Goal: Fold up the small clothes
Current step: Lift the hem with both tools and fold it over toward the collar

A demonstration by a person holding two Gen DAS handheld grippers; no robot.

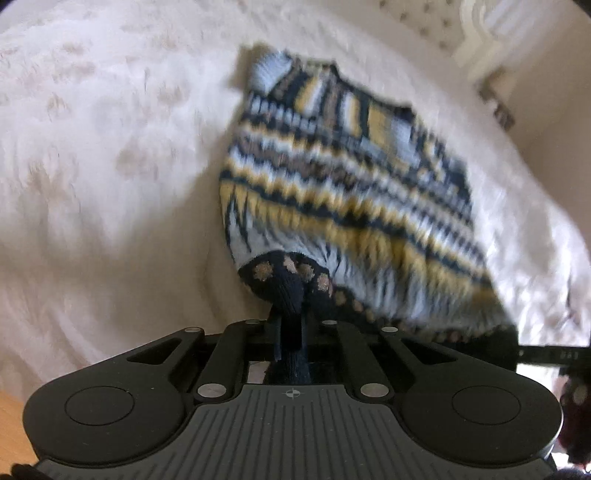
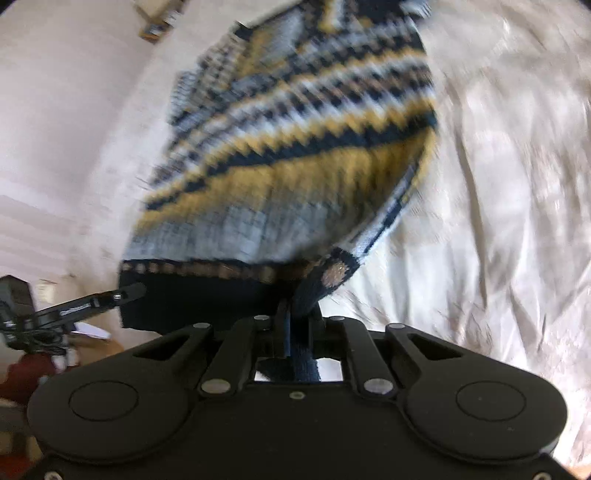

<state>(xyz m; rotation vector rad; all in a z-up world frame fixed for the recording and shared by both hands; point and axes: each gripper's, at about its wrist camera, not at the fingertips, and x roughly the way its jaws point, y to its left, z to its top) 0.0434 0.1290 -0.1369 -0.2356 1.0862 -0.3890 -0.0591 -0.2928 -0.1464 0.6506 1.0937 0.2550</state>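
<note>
A small knitted sweater (image 1: 343,177) with navy, yellow, light blue and tan zigzag bands hangs over a white bed cover (image 1: 103,155). My left gripper (image 1: 291,317) is shut on the navy hem at the sweater's near left corner. My right gripper (image 2: 295,314) is shut on the navy hem at the other corner of the same sweater (image 2: 295,129). The sweater is stretched between the two grippers and blurred by motion. The left gripper's finger (image 2: 92,301) shows at the left of the right wrist view, at the hem.
The white crumpled bed cover (image 2: 498,184) fills most of both views. A pale tufted headboard (image 1: 424,26) is at the far top right. A wall (image 2: 55,110) and some dark clutter (image 2: 22,314) lie at the left of the right wrist view.
</note>
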